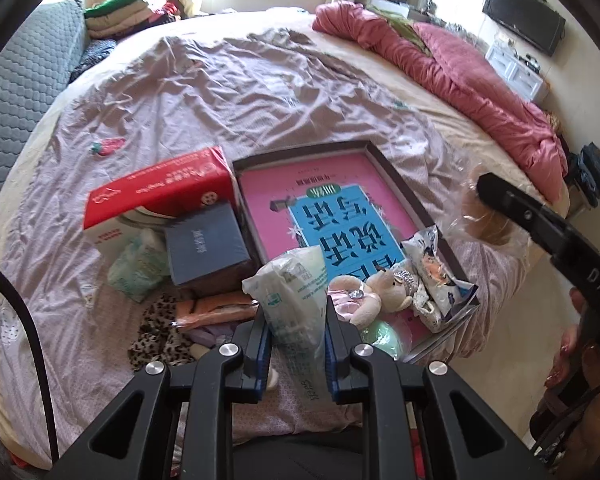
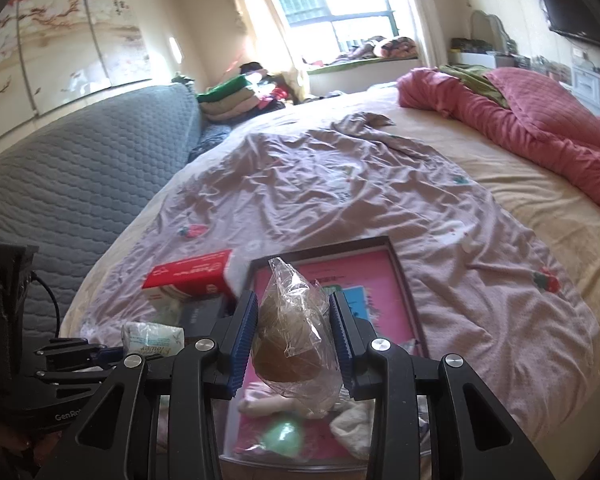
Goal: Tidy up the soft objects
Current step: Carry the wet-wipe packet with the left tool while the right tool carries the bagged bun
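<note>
My left gripper is shut on a white-and-green tissue pack, held above the near end of a dark-rimmed tray with a pink and blue board inside. In the tray's near end lie a small plush bear, a snack packet and a pale green ball. My right gripper is shut on a clear bag with a brown round thing inside, over the same tray. One finger of the right gripper shows in the left wrist view with that bag.
Left of the tray stand a red box and a dark blue box, with another tissue pack, an orange pack and a leopard-print cloth beside them. A pink quilt lies at the bed's far right.
</note>
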